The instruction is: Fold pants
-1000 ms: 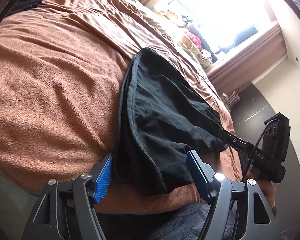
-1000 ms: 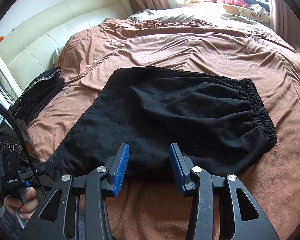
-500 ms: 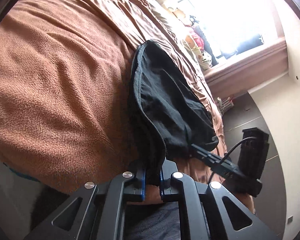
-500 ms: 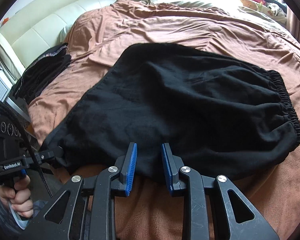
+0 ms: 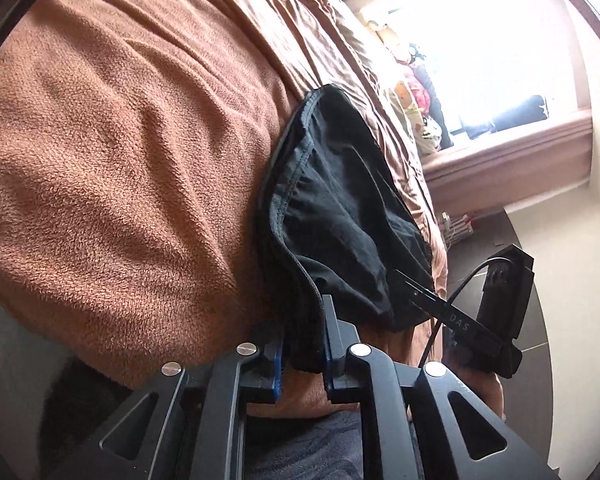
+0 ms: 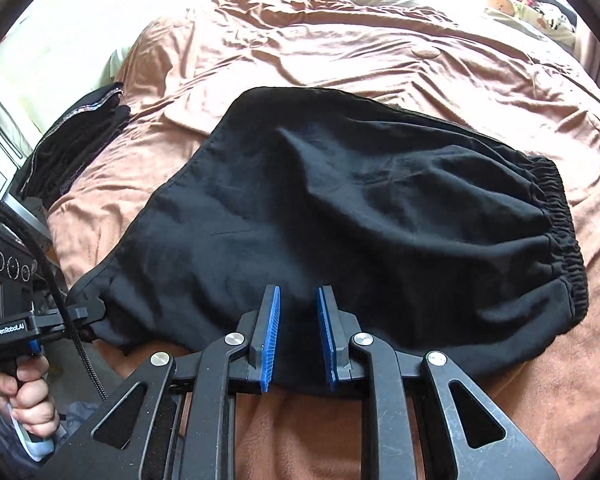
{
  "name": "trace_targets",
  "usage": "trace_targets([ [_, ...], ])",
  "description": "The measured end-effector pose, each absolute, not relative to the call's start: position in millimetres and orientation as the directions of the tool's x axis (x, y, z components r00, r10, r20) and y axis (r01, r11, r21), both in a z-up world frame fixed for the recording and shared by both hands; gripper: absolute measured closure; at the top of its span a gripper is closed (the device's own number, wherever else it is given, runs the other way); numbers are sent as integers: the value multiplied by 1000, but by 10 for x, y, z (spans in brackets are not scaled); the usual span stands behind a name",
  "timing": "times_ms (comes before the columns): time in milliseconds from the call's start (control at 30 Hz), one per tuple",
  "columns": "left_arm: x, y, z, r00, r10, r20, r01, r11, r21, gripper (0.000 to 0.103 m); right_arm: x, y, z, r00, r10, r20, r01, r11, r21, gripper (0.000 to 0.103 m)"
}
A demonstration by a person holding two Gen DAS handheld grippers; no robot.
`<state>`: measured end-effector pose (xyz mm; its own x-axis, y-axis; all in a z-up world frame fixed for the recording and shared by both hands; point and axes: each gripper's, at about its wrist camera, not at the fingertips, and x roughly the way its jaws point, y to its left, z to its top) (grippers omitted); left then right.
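Black pants (image 6: 360,220) lie folded on the brown blanket, elastic waistband at the right. My left gripper (image 5: 302,344) is shut on the pants' hem corner (image 5: 300,320) at the bed's near edge; it also shows in the right wrist view (image 6: 88,314), clamped on the left corner. My right gripper (image 6: 298,332) has its blue pads close together around the near edge of the pants, fabric between them. It also shows in the left wrist view (image 5: 416,296) gripping the far corner.
The brown blanket (image 6: 340,52) covers the bed. A stack of dark folded clothes (image 6: 72,148) lies at the left by the cream headboard. Stuffed toys (image 6: 520,0) sit by the bright window. A dark cabinet (image 5: 560,320) stands beside the bed.
Both grippers closed from wide open onto the near edge of the pants. The left one now clamps the hem corner; the right one moved in over the near edge.
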<state>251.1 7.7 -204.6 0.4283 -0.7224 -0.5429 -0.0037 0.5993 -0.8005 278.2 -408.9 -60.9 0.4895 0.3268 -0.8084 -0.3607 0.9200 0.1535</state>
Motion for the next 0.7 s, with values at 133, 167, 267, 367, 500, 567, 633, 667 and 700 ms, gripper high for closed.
trace_targets([
  [133,2540,95,-2066,454,-708,-540,-57,582,-811,83,3054,-4012,-638,479,304,-823,-336,930,148,86],
  [167,2543,83,-2064,454,-702,-549,-67,588,-806,88,3106,-3998,-626,484,298,-823,-330,933,144,86],
  [267,2516,92,-2035,458,-698,-551,-99,576,-812,93,3231,-3955,-605,494,284,-822,-318,939,134,86],
  [367,2485,122,-2015,460,-696,-551,-133,560,-818,94,3396,-3866,-638,496,267,-826,-306,944,121,86],
  [500,2496,139,-2025,460,-691,-557,-155,555,-817,94,3637,-3815,-701,488,248,-837,-285,952,116,86],
  [567,2504,148,-2038,458,-691,-559,-166,552,-817,94,3770,-3791,-708,489,239,-839,-276,955,112,86],
  [633,2518,147,-2041,457,-686,-566,-170,557,-813,94,3886,-3772,-714,490,232,-840,-268,957,108,86],
  [667,2522,146,-2046,455,-684,-570,-175,559,-810,94,3945,-3770,-717,490,227,-841,-264,959,105,86],
  [700,2523,146,-2051,452,-684,-572,-179,559,-810,94,4003,-3760,-723,488,225,-843,-261,960,104,86],
])
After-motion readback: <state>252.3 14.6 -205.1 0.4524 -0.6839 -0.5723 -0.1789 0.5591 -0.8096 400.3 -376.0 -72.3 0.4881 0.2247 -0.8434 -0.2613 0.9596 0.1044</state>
